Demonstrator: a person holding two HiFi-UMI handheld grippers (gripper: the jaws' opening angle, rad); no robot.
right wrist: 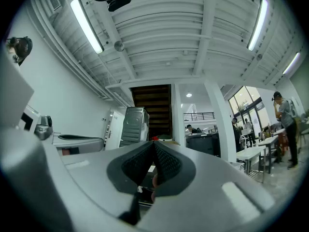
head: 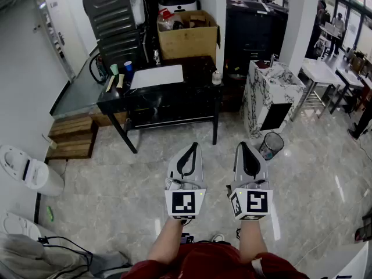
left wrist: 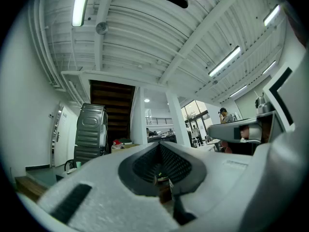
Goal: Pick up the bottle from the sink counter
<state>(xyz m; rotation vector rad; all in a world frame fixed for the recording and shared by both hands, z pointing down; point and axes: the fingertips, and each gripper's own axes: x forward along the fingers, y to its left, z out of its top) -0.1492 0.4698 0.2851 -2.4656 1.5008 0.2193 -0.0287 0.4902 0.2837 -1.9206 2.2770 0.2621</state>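
The left gripper [head: 191, 149] and the right gripper [head: 243, 147] were both closed tight and empty, likely only carried, as the marble sink counter [head: 256, 95] stood well apart; its bottle was too small to see.

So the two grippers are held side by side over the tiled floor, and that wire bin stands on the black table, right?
Not quite: the head view shows the wire bin on the floor beside the marble counter, not on the black table. The left gripper and right gripper are indeed side by side over the tiled floor.
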